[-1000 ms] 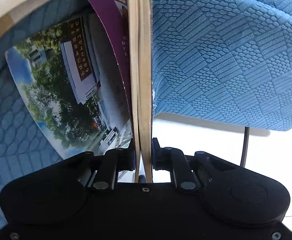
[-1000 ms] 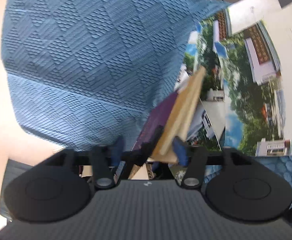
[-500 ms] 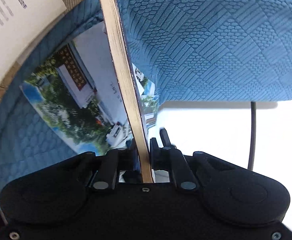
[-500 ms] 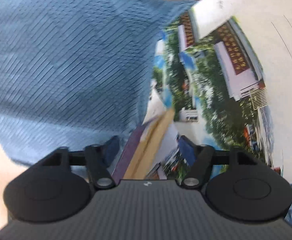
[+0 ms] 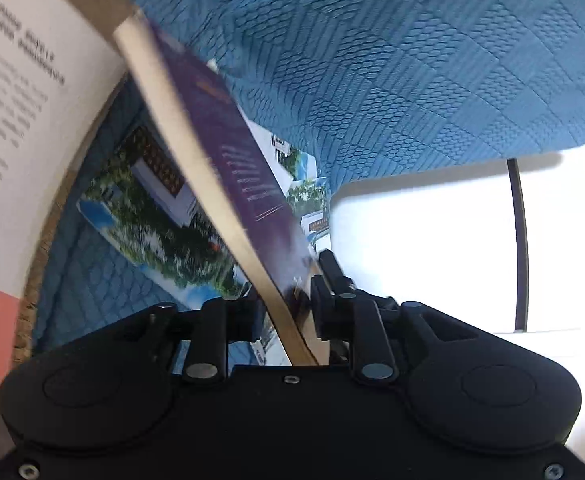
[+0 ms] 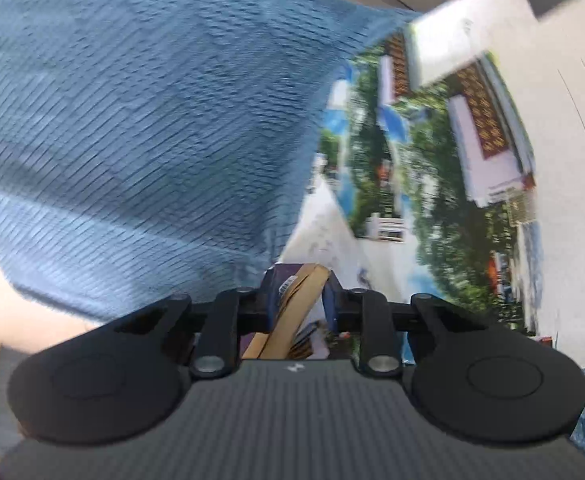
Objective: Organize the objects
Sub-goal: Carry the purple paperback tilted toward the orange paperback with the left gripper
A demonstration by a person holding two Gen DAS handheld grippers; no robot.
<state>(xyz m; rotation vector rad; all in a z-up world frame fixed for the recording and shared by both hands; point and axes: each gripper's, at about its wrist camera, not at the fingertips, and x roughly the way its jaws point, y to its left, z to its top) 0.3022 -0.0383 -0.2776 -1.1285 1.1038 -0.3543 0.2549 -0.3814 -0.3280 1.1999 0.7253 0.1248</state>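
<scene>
A purple book (image 5: 228,148) with tan page edges runs up and to the left from between the jaws of my left gripper (image 5: 288,300). Those jaws are opening, and the left pad stands just off the page edges. In the right wrist view the same purple book (image 6: 292,292) sits slanted between the blue pads of my right gripper (image 6: 298,284). Its jaws are closing, and the cover and pages touch both pads. Most of the book is hidden behind the gripper body there.
Blue patterned fabric (image 5: 412,72) hangs close over the book. Under it lie photo cards (image 5: 156,208) of a building and trees, a white printed sheet (image 5: 8,120), a woven rim (image 5: 32,280) and blue honeycomb lining (image 5: 84,280). A black cable (image 5: 517,240) crosses the white surface at right.
The right jaws came in from wide apart to touch the book. The left jaws widened slightly, and the book leans further left in the left wrist view. The left hand rose and rolled.
</scene>
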